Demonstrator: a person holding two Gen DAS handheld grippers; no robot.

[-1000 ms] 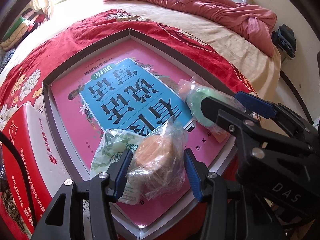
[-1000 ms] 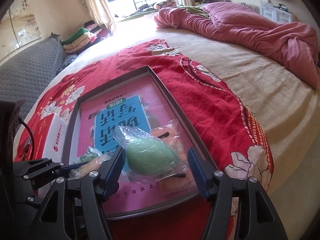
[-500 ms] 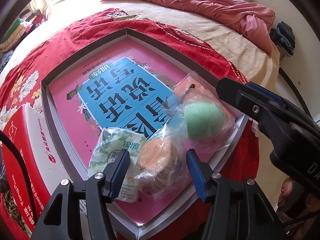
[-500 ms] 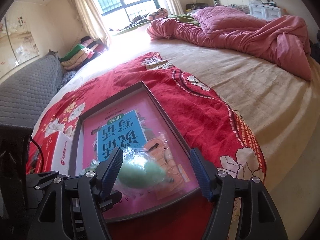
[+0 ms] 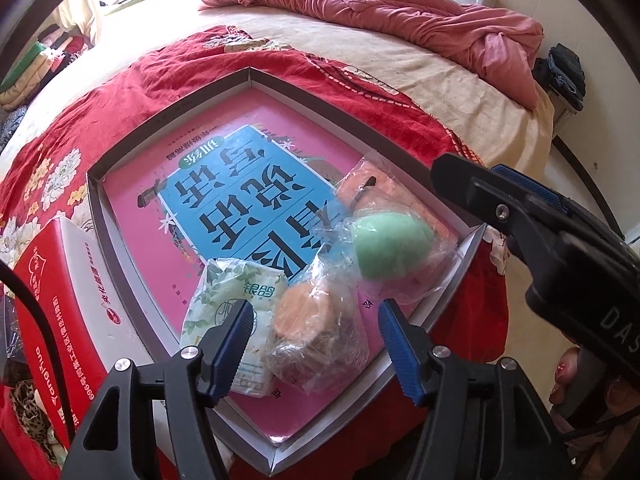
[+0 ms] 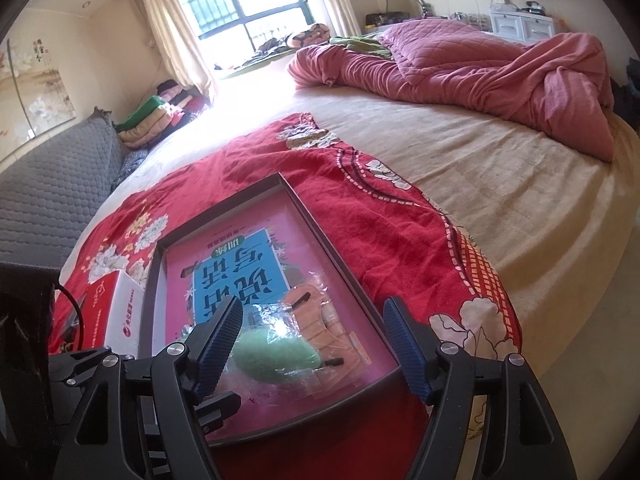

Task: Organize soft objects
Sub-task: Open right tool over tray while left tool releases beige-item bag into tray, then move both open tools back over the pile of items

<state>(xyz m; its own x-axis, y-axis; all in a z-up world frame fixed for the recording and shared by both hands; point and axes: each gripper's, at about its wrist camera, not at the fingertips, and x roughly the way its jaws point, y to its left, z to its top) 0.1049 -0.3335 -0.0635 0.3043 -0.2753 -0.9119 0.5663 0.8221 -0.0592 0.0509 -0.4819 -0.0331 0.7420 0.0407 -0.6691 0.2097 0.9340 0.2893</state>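
Note:
A shallow grey-rimmed box (image 5: 168, 112) lies on the red floral cloth with a pink and blue book (image 5: 240, 192) in it. At its near corner rest a green-white tissue pack (image 5: 224, 300), an orange-brown soft piece in a clear bag (image 5: 316, 320), and a bagged green egg-shaped sponge (image 5: 390, 246) on a flat orange pouch (image 5: 380, 188). My left gripper (image 5: 316, 344) straddles the orange-brown bag, its jaws opening and its pads clear of the plastic. My right gripper (image 6: 312, 340) hovers over the green sponge (image 6: 272, 354), its jaws opening, touching nothing.
A red and white carton (image 5: 60, 300) stands just left of the box. The red cloth (image 6: 360, 208) covers a beige bed with a rumpled pink quilt (image 6: 500, 64) at the far side. A grey padded couch (image 6: 48, 184) runs along the left. The bed edge drops off at right.
The right gripper let go of the green sponge, which now lies in the box, and drew back upward. The left jaws spread away from the orange-brown bag.

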